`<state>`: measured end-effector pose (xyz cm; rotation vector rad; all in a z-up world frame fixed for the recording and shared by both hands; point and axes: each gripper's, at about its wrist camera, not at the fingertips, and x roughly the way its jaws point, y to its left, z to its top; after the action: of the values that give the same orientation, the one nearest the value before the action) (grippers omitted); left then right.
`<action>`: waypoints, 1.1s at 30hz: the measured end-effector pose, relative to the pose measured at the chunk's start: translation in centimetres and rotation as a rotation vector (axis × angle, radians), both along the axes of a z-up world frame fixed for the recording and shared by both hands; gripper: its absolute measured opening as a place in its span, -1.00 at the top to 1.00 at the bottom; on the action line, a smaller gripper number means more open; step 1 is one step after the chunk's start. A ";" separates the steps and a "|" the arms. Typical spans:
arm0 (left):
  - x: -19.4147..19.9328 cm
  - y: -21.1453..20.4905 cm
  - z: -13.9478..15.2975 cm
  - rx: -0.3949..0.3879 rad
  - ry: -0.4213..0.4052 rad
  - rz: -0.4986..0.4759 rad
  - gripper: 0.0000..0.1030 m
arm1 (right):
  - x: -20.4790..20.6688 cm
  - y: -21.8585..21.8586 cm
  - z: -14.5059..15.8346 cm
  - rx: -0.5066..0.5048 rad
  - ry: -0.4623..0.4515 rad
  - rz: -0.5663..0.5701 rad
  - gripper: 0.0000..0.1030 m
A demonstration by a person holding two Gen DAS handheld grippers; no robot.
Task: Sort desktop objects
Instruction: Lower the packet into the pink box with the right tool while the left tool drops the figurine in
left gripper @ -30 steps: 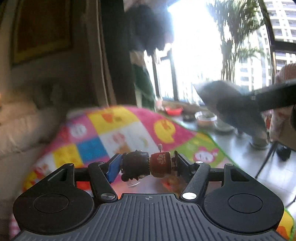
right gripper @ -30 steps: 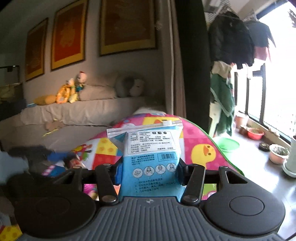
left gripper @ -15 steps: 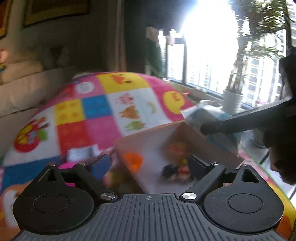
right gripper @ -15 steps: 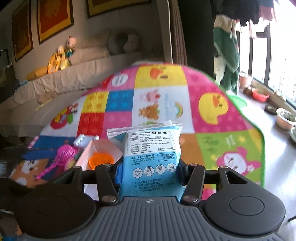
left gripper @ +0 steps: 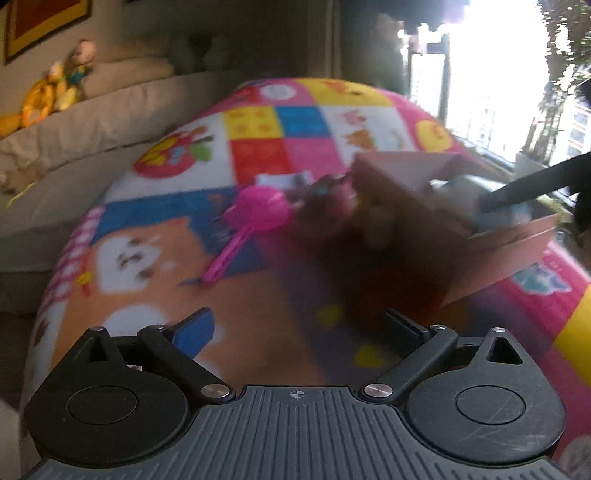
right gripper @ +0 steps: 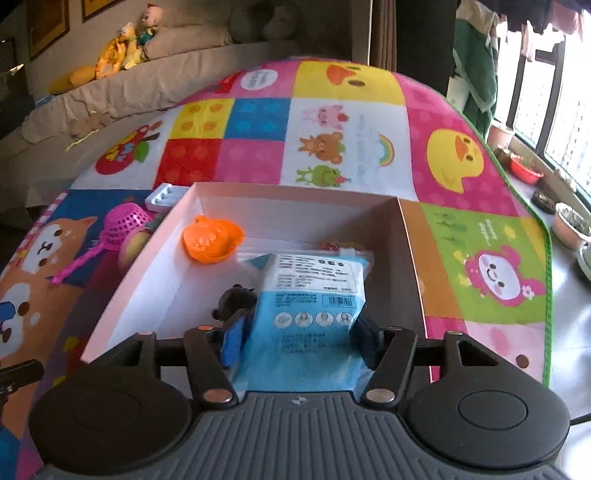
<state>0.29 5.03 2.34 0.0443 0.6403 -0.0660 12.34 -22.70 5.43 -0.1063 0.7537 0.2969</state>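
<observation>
Fingers of the left gripper (left gripper: 297,330) now gape empty, figurine dropped; right gripper (right gripper: 297,338) lowers the clamped mask packet (right gripper: 314,295) into the box (right gripper: 295,201).

A home living room is shown: a beige sofa (right gripper: 192,70) lined with stuffed toys (right gripper: 122,40), framed pictures (right gripper: 48,26) hung above, a children's play mat (right gripper: 332,122), and potted plants (right gripper: 569,221) set by the window.
</observation>
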 end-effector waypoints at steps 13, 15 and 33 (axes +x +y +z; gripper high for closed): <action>-2.2 1.7 -0.5 -0.071 -0.022 0.030 -0.97 | 1.7 1.8 -1.1 -0.147 0.017 -0.096 0.04; -2.2 1.7 -0.8 -0.079 -0.010 0.029 -0.97 | 1.4 1.8 -0.7 -0.074 0.032 -0.035 0.04; -1.9 5.0 -1.4 -0.071 0.001 0.260 -0.99 | -8.4 14.0 -2.0 -0.016 -0.020 0.390 0.52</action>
<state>-1.64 10.01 0.96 -0.1076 0.6396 0.1618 3.93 -8.73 3.40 -0.2727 0.7127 0.6593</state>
